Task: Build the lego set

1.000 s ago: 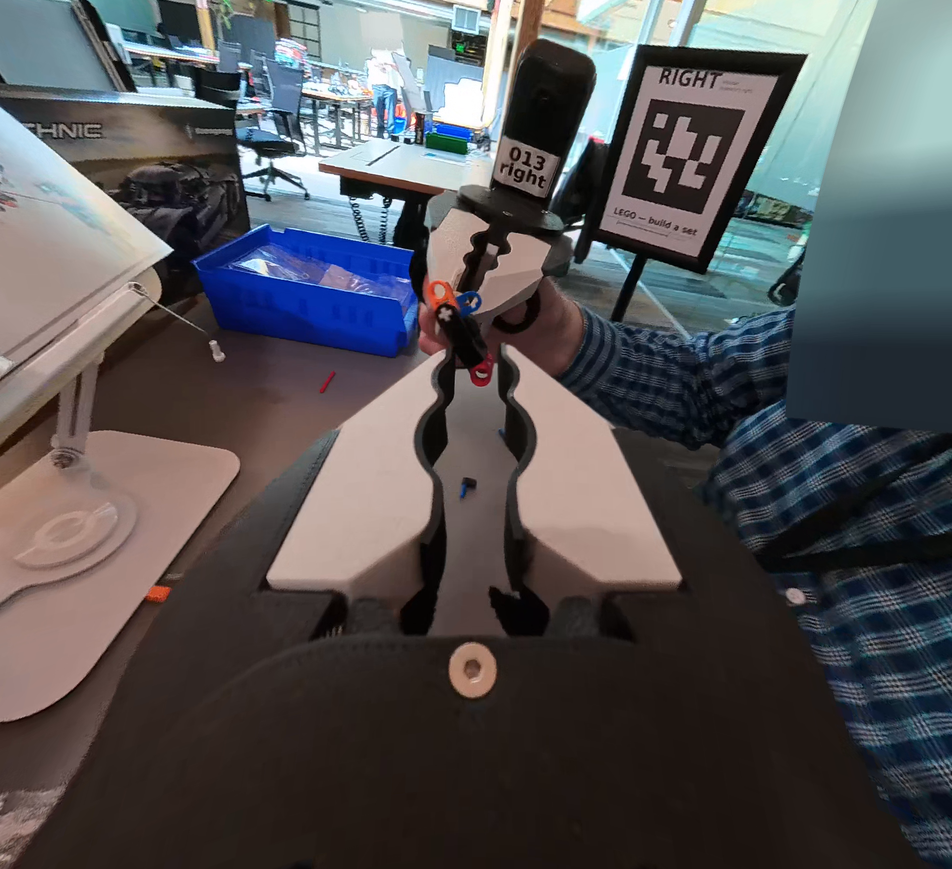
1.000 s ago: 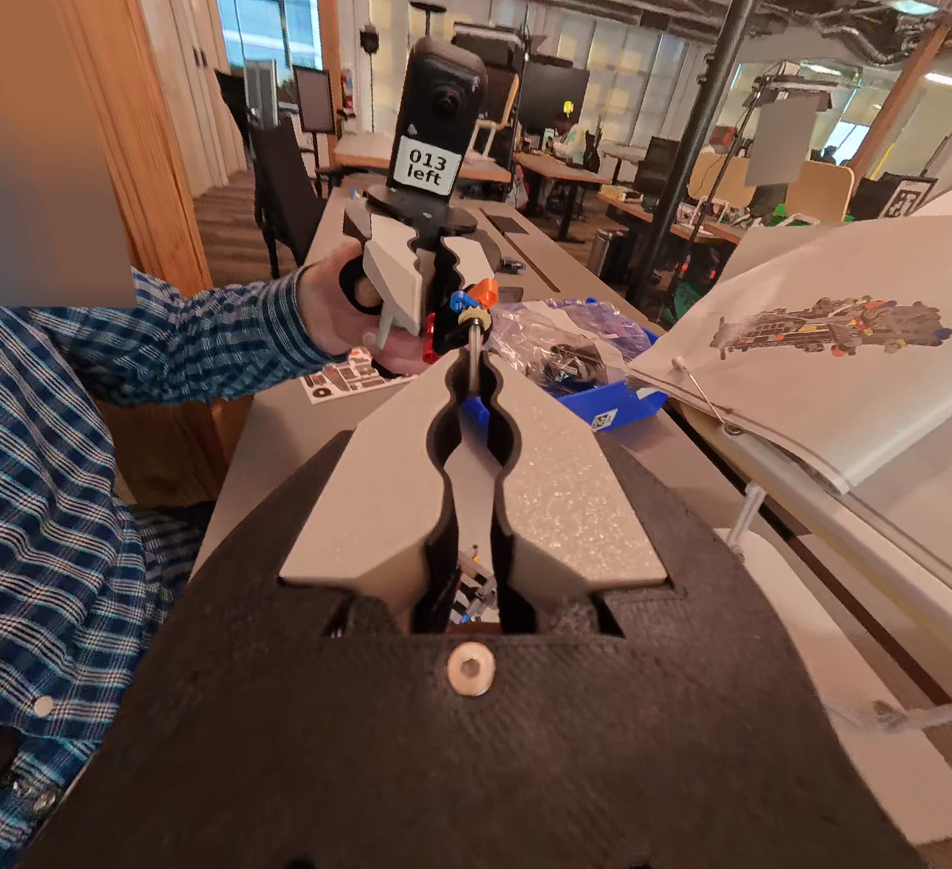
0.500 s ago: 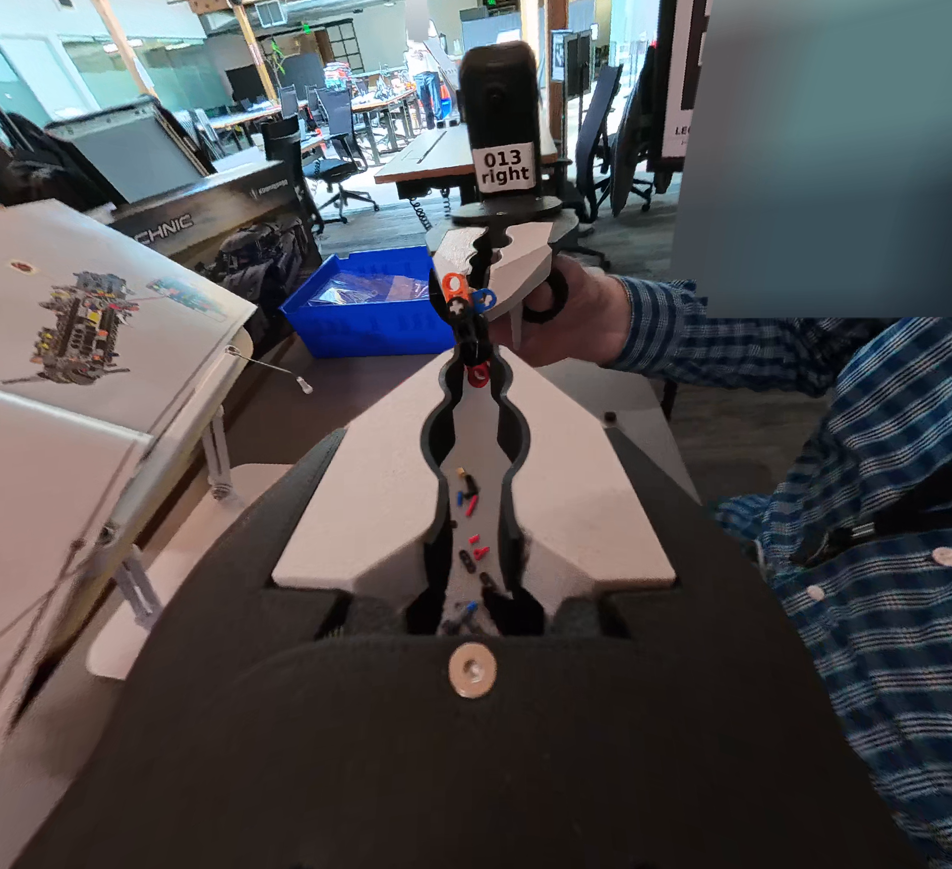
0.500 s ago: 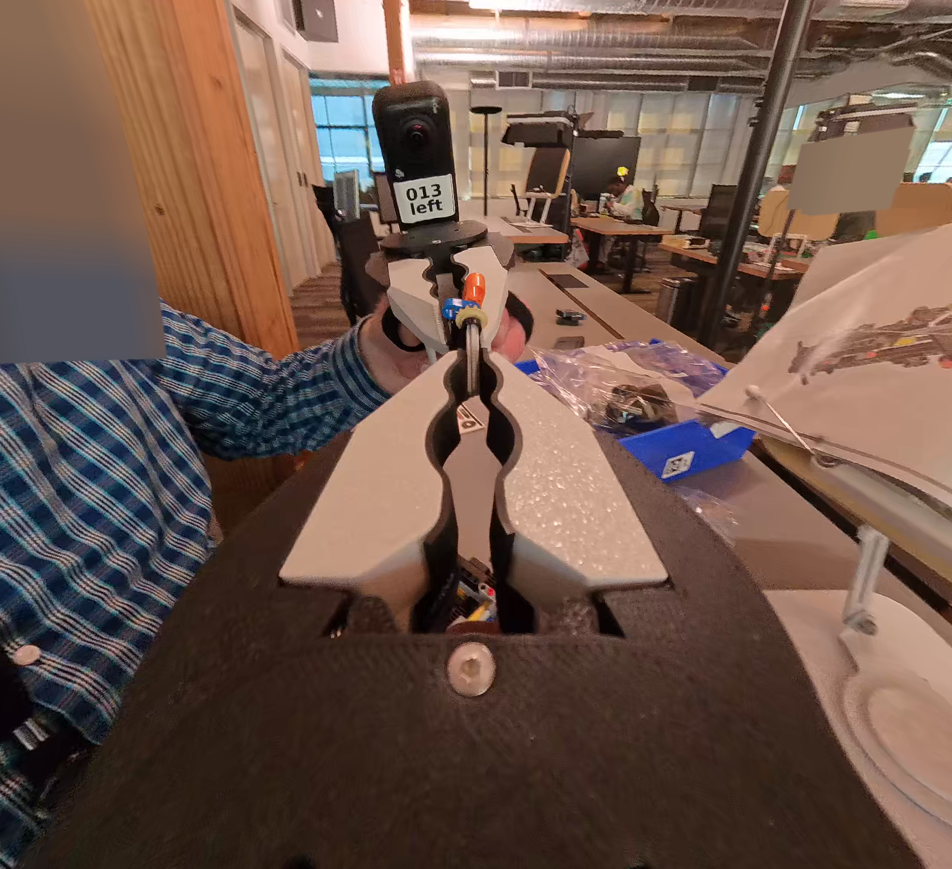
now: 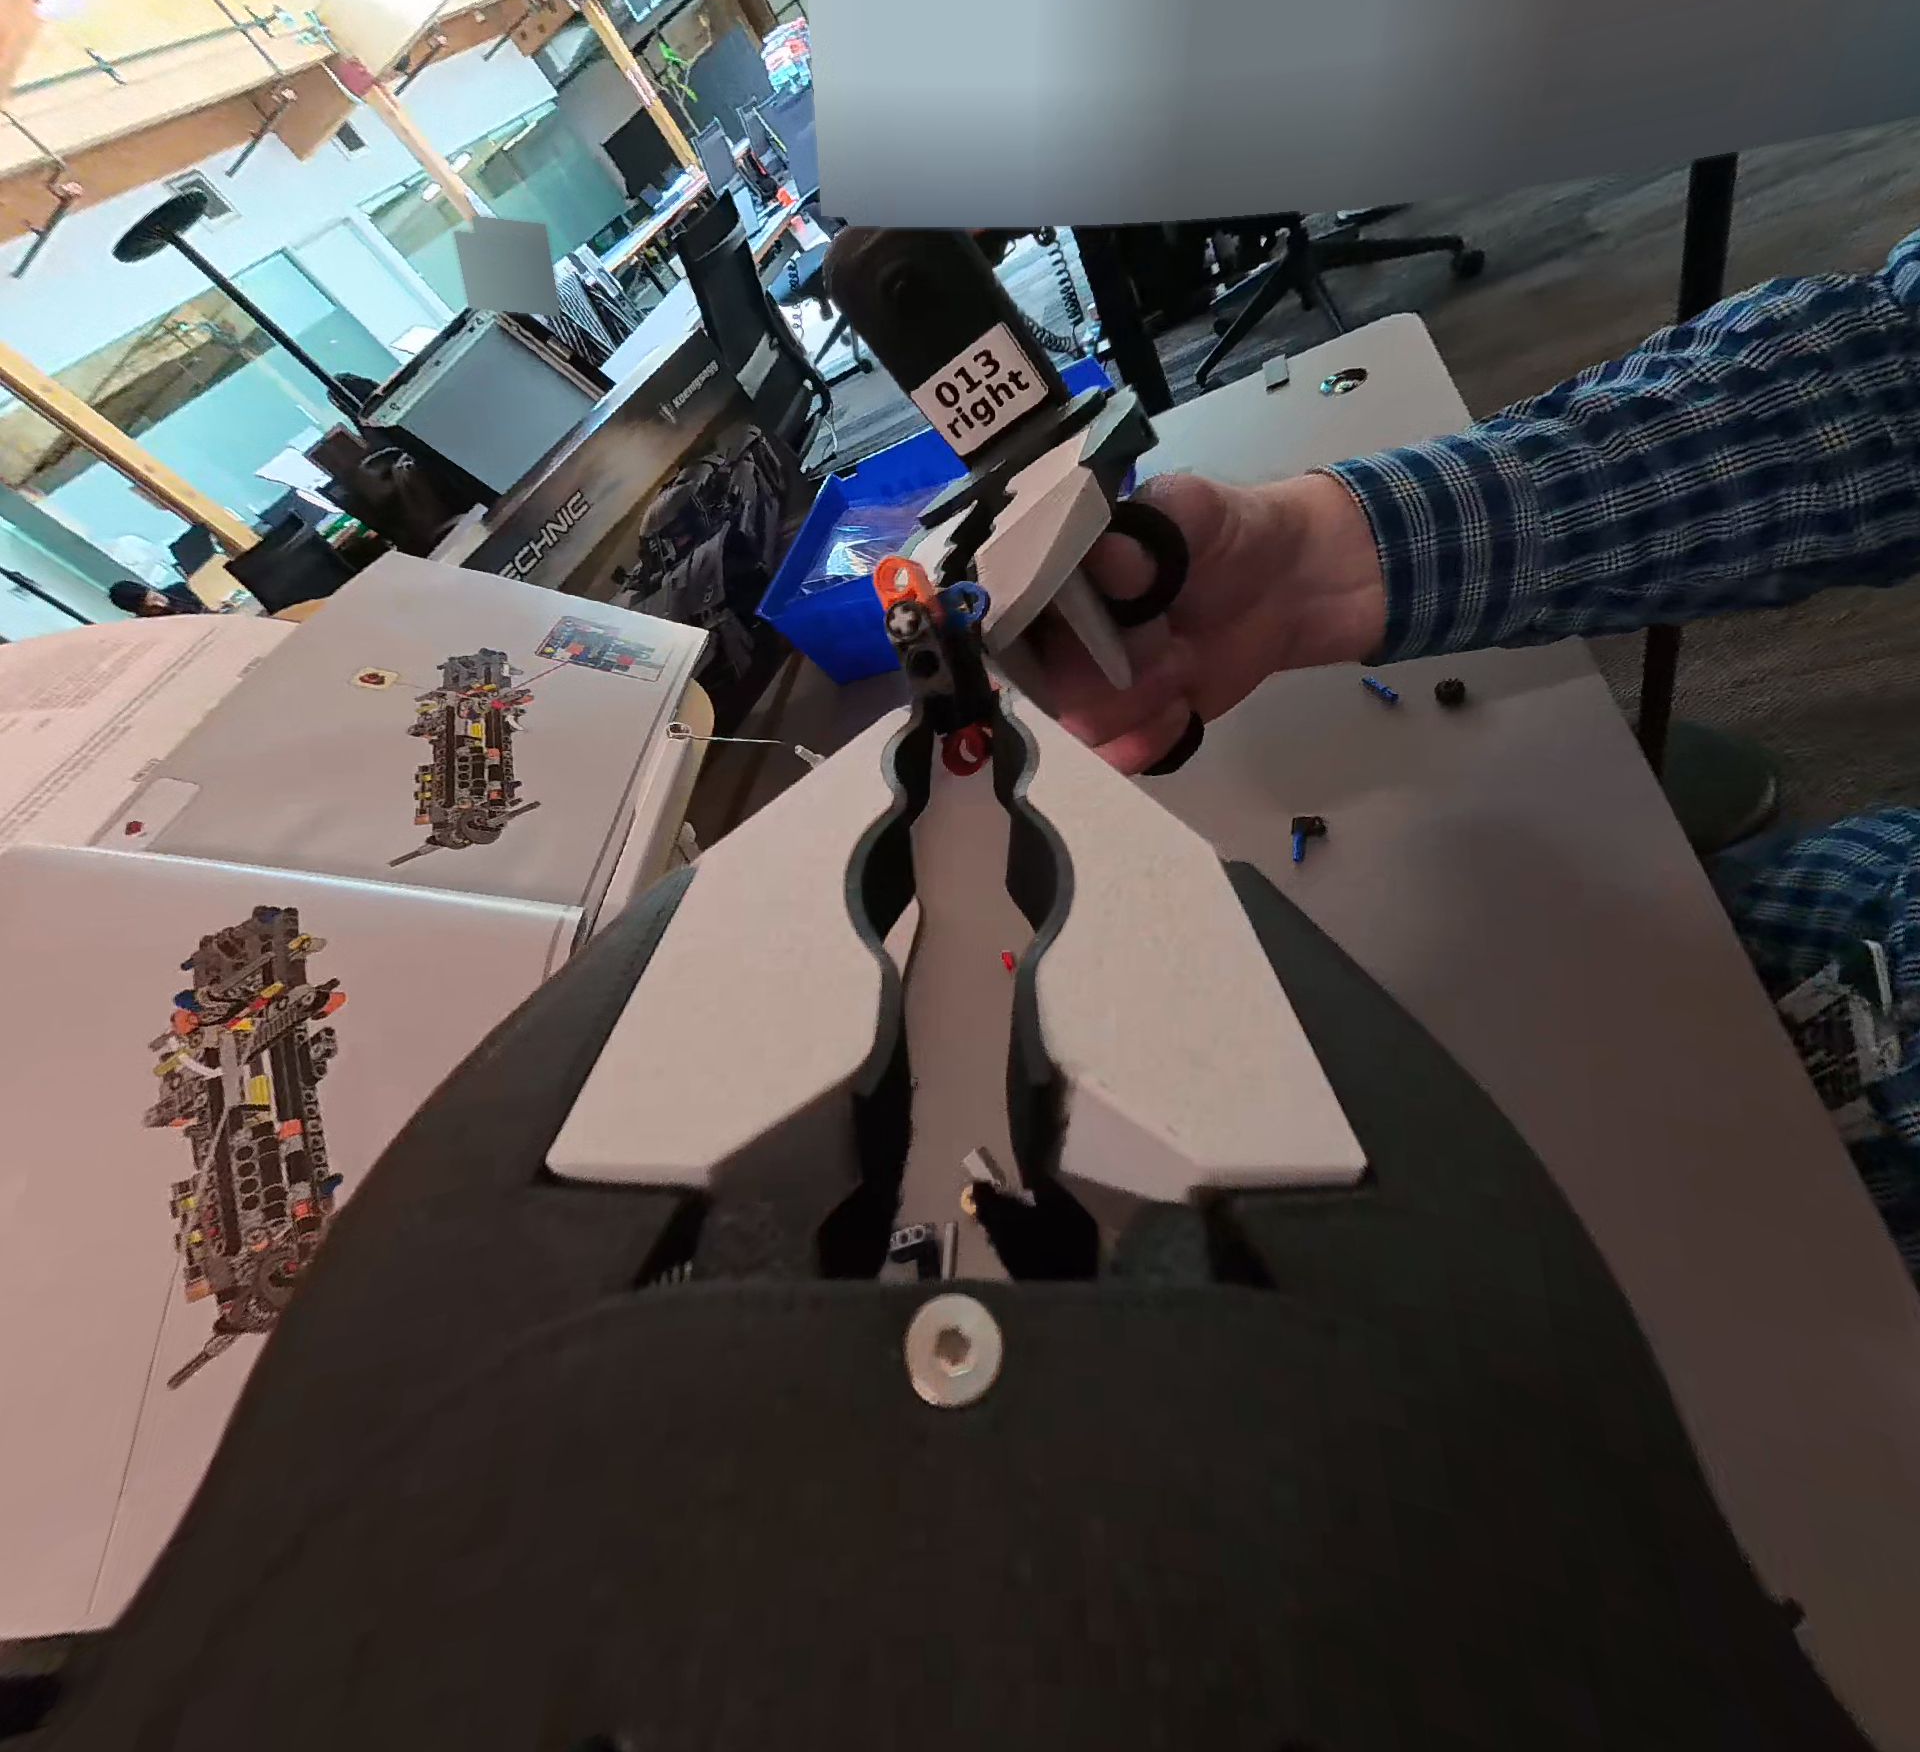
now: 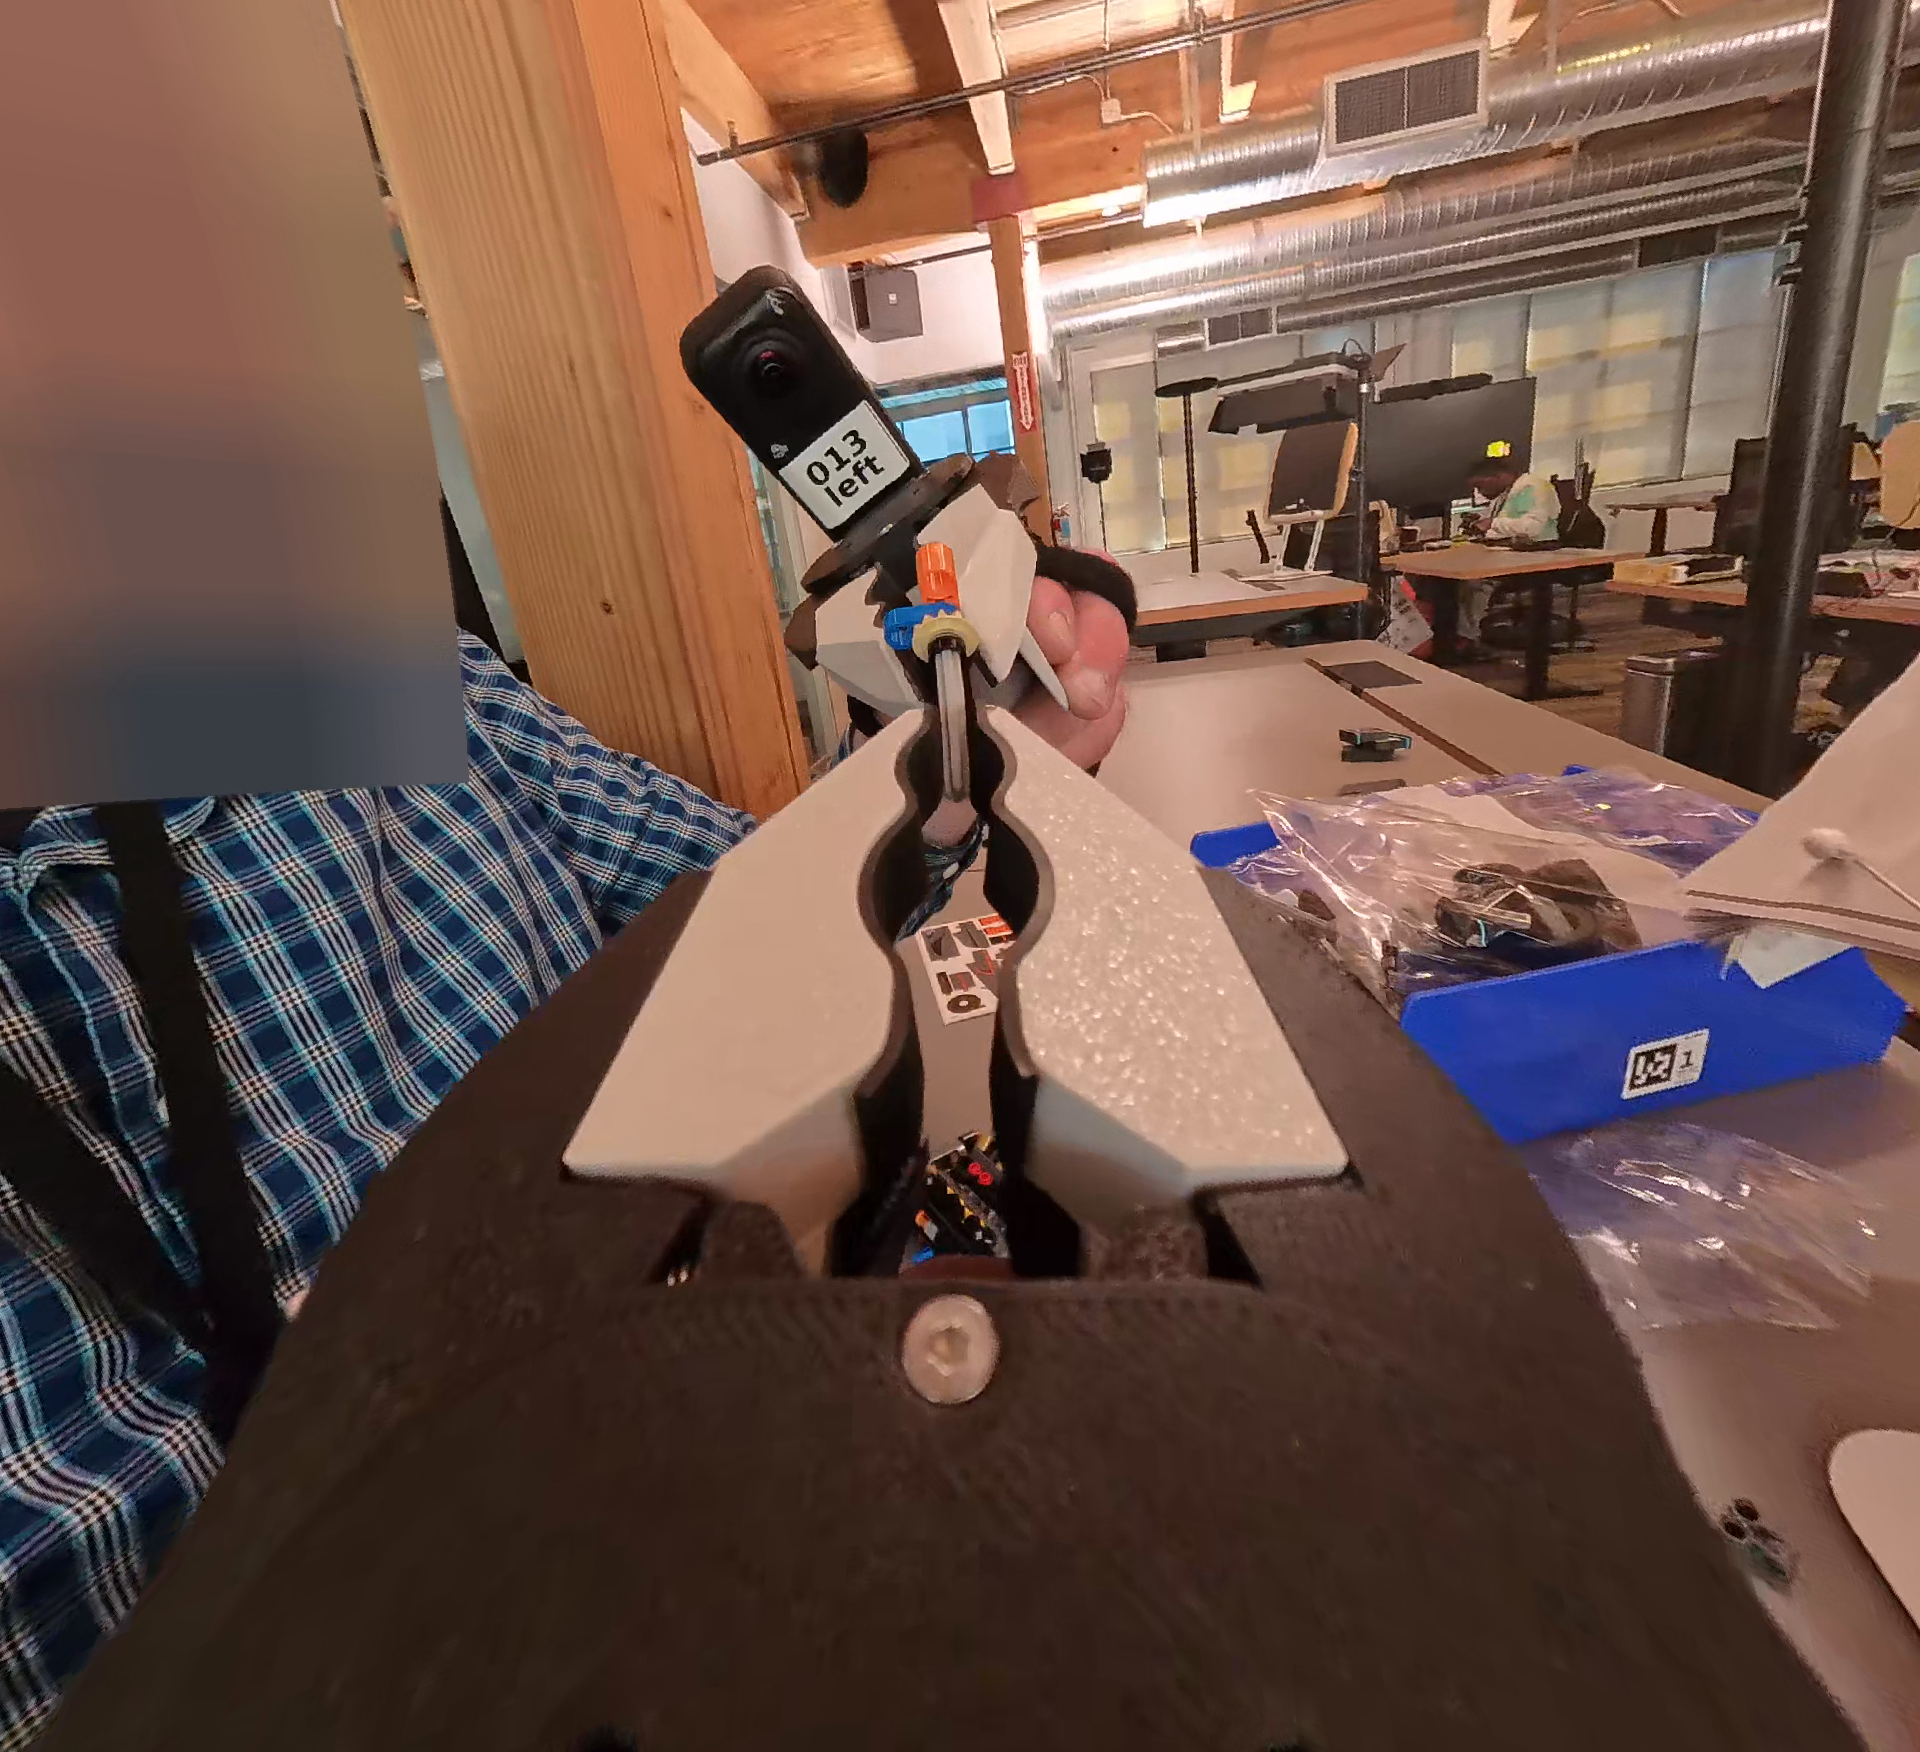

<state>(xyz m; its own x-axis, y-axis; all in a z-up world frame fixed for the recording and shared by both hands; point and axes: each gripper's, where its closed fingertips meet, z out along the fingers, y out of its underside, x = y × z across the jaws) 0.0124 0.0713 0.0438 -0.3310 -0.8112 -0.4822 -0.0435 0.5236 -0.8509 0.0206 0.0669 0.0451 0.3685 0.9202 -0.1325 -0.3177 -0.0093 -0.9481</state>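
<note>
**Mating two small parts in mid-air, tip to tip**

Left gripper [image 5: 951, 746] nearly closed, fingertips pinching the foot of a small black lego sub-assembly [image 5: 933, 653] carrying an orange connector [image 5: 900, 578], a blue connector [image 5: 964, 603] and a red bush [image 5: 966, 750] at the pinch. Right gripper [image 6: 951, 726] likewise almost shut, clamped on a grey axle [image 6: 954, 726] whose far end wears a tan bush [image 6: 943, 634]. Both pieces raised well above the grey table [image 5: 1455, 923], meeting between the two tools; whether the axle is already seated in the black part cannot be told.

For a clean join, judged from these views:
- Keep both pinches firm but steady; such slim plastic is likely to swivel in the tips.
- Line the axle up straight with its hole before pushing, no sideways lean.
- Press along the axle only, bracing with the left tool.
- Check the result against the open instruction booklet [image 5: 343, 767] on the left.

Farther out: loose pins scattered on the table, among them a blue pin [image 5: 1305, 832]; a blue bin [image 6: 1642, 1027] with bagged parts [image 6: 1475, 892]; a sticker sheet [image 6: 961, 959] beneath the right tool.
</note>
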